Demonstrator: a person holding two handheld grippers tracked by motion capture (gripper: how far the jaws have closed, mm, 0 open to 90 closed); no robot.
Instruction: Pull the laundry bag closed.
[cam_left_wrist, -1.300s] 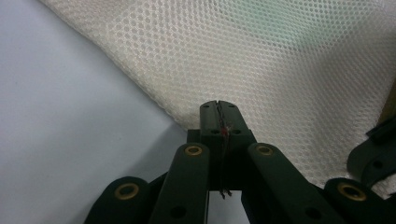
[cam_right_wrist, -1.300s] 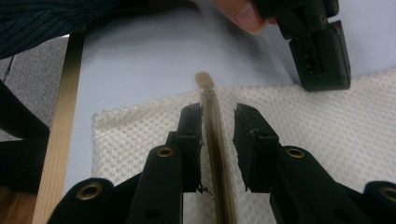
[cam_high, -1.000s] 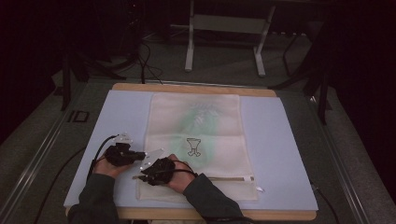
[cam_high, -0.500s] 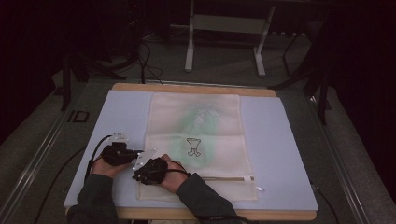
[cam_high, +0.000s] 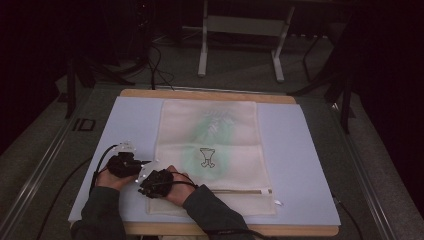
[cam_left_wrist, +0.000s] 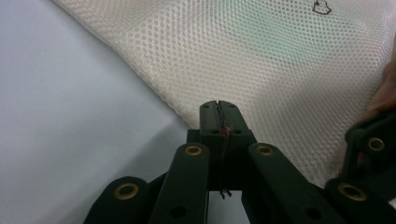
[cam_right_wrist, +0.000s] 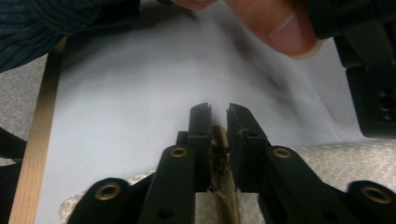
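A cream mesh bag (cam_high: 210, 150) lies flat on the pale blue mat (cam_high: 300, 165), with something green showing through it and a small dark logo at its middle. Its zipper (cam_high: 240, 191) runs along the near end. My left gripper (cam_high: 124, 165) sits at the bag's near left edge. In the left gripper view its jaws (cam_left_wrist: 218, 109) are shut on the edge of the mesh (cam_left_wrist: 261, 60). My right gripper (cam_high: 156, 183) is just beside it, shut (cam_right_wrist: 218, 112) on the tan zipper end (cam_right_wrist: 223, 154) at the bag's corner.
The mat covers a wooden table (cam_high: 210, 94) whose near edge (cam_right_wrist: 39, 135) lies close to my hands. A white tab (cam_high: 278, 203) sticks out at the bag's near right corner. Beyond the table, a metal stand (cam_high: 240, 30) and cables stand on the dark floor.
Both hands have shifted a little to the left, the right gripper sliding along the zipper line toward the bag's near left corner. The bag itself lies as before.
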